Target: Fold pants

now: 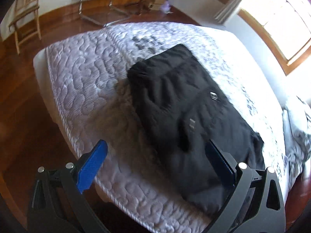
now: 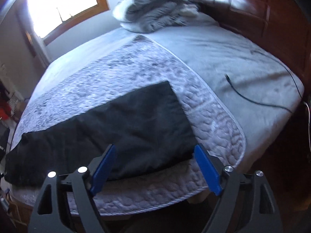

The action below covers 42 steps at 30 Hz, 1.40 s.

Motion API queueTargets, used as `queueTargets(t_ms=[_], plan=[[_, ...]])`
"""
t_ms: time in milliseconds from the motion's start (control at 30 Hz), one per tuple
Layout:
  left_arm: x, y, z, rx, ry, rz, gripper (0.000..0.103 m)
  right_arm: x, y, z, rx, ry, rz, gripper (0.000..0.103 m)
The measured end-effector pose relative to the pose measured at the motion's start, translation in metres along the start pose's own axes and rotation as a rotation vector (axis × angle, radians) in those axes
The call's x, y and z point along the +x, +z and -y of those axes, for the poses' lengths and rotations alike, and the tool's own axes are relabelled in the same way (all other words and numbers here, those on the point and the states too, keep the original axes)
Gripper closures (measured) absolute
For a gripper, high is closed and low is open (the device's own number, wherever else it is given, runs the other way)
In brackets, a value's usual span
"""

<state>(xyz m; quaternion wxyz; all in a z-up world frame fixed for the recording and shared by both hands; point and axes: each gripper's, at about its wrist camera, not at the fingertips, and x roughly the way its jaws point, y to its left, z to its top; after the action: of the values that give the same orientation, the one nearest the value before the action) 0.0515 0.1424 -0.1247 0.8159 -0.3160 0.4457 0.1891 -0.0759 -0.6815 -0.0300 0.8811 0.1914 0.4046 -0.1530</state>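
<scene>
Sunlit and wood-floored, the bedroom holds a wide bed whose quilted grey coverlet [image 1: 87, 77] drapes over the near edge, laid on a plain pale sheet [image 2: 223, 54]. Black pants [image 1: 184, 106] lie flat on that coverlet, near the front edge of the bed. Their long axis runs along the bed's front edge: in the right wrist view the dark strip stretches from the lower left up to a squared end [image 2: 165, 89] at the right. They look already doubled into a long, mostly smooth band, with soft wrinkles, and two small pale tags or buckles [image 1: 213, 96] show on top.

Both tools hang above the cloth without touching it. On the left gripper [image 1: 155, 155] the blue pads stand wide apart, nothing between them. The right gripper [image 2: 155, 155] likewise has its jaws spread, with the pants only seen beyond them.

Around the bed: a grey rumpled pillow [image 2: 155, 9] by the dark wooden headboard [image 2: 262, 19], a black cable [image 2: 252, 97] snaking over the sheet, a bright window [image 1: 281, 19], a wooden chair [image 1: 25, 15] and a metal-framed one [image 1: 101, 0] on the floor, cardboard boxes [image 1: 155, 0] beyond.
</scene>
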Motion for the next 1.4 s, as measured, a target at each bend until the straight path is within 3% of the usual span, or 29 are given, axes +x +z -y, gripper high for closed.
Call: queueTargets(t_ms=[67,167,267,333,433,533,600,667,700,767,867,1067,1167,1400], plan=[[0.013,0.005,-0.005,-0.023,0.023,-0.003,0.003,-0.003,0.003,-0.020,-0.038,0.051,0.007,0.016],[0.022,0.012,-0.003,-0.028,-0.004,0.006,0.003,-0.002,0.004,-0.061,-0.139,0.094,0.008,0.016],[0.027,0.021,0.010,0.016,-0.070,0.021,0.006,0.004,-0.003,-0.099,-0.255,0.111,-0.011,0.016],[0.025,0.028,0.024,0.060,-0.102,0.035,0.015,0.010,-0.012,-0.122,-0.325,0.125,-0.029,0.015],[0.019,0.040,0.039,0.091,-0.121,0.079,0.015,0.017,-0.022,-0.145,-0.394,0.136,-0.054,0.015],[0.021,0.048,0.035,0.039,-0.138,0.032,0.015,0.019,-0.028,-0.158,-0.422,0.161,-0.067,0.013],[0.019,0.050,0.028,0.035,-0.146,0.049,0.015,0.021,-0.029,-0.161,-0.423,0.175,-0.072,0.013],[0.018,0.049,0.027,0.125,-0.075,0.083,0.015,0.025,-0.030,-0.164,-0.423,0.183,-0.087,0.013],[0.023,0.046,0.028,0.169,-0.014,0.073,0.015,0.026,-0.030,-0.165,-0.420,0.183,-0.089,0.013],[0.035,0.047,0.025,0.211,0.032,0.029,0.014,0.028,-0.028,-0.166,-0.404,0.193,-0.091,0.013],[0.036,0.043,0.017,0.210,0.020,0.043,0.013,0.032,-0.025,-0.165,-0.376,0.216,-0.096,0.013],[-0.006,0.029,0.009,0.207,0.069,0.141,0.013,0.031,-0.021,-0.152,-0.332,0.225,-0.092,0.013],[-0.027,0.016,0.012,0.237,0.063,0.168,0.012,0.035,-0.018,-0.132,-0.241,0.235,-0.101,0.013],[-0.046,-0.027,0.046,0.345,0.021,0.140,0.007,0.048,-0.021,-0.074,-0.019,0.226,-0.128,0.013]])
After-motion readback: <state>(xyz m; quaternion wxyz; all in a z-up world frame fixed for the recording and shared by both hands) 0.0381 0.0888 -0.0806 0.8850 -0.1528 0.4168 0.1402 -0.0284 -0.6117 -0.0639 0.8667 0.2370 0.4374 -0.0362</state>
